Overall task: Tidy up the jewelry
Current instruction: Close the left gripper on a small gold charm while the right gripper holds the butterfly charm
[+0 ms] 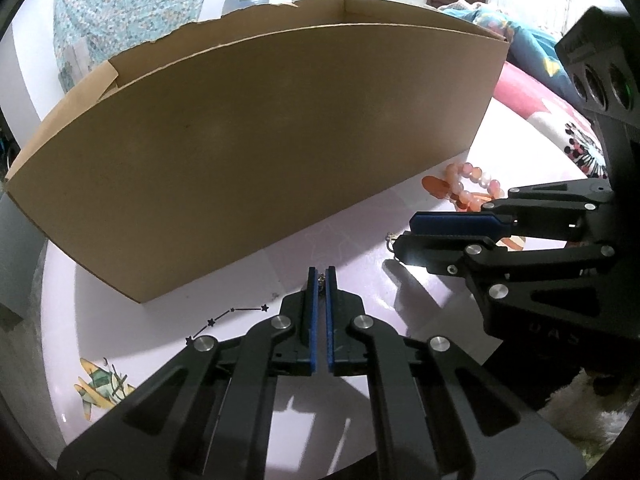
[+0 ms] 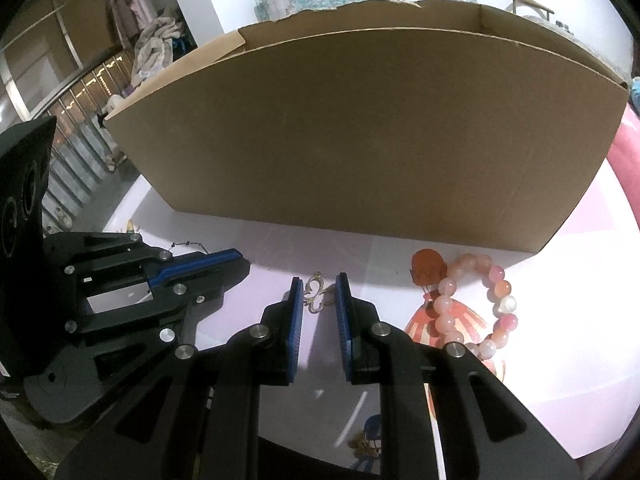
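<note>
My left gripper [image 1: 321, 274] is shut, with a tiny silvery bit of jewelry [image 1: 321, 279] pinched at its tips just above the pale lilac table [image 1: 344, 240]. In the right wrist view it comes in from the left [image 2: 244, 264]. My right gripper [image 2: 319, 284] holds a gold butterfly-shaped pendant [image 2: 317, 295] between its blue pads, low over the table [image 2: 280, 248]. The left wrist view shows this gripper [image 1: 404, 234] from the side. A bracelet of pink and orange beads [image 2: 476, 304] lies on the table to its right, seen also behind it [image 1: 474, 184].
A big open cardboard box [image 1: 256, 152] [image 2: 372, 128] stands on the table right behind both grippers; its inside is hidden. Prints of stars [image 1: 236, 312] and a plane [image 1: 100, 388] mark the tabletop. Pink and blue bedding [image 1: 532, 92] lies far right.
</note>
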Motion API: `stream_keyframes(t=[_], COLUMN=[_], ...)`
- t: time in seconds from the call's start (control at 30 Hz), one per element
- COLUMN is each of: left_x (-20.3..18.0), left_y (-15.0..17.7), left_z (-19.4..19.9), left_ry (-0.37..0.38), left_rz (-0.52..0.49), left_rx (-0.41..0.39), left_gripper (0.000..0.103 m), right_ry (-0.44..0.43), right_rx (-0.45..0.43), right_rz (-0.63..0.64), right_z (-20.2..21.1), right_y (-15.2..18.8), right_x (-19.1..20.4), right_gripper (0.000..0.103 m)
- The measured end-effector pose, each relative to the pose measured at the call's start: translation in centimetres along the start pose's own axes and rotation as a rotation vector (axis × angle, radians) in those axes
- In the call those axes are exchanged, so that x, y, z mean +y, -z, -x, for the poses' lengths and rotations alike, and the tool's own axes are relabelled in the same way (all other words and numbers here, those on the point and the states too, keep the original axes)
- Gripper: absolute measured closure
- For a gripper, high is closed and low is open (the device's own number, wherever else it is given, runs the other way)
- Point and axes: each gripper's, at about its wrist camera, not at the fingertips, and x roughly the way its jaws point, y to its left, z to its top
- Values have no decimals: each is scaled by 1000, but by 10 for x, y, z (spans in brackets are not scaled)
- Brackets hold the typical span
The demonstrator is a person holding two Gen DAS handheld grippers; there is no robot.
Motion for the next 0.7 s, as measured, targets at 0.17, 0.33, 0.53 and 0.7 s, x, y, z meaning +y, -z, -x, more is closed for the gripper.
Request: stream_keyframes(t=[0.17,0.33,0.53,0.7], left_x=[2,4,7,8], left_y=[1,2,2,2], left_z=[2,3,6,7], left_ry=[8,7,-8,-12], left_rz=[15,26,37,45], left_rx=[3,3,-10,-20], left_gripper=[101,101,101,101], right_ry=[-5,-15,9,30], right_rx=[1,6,10,-13], right_rz=[-7,-24,-28,-19], right_z=[0,0,2,8], right_y=[0,-2,-6,-9], right_x=[-1,-7,-9,-6], right_gripper=[86,86,87,87])
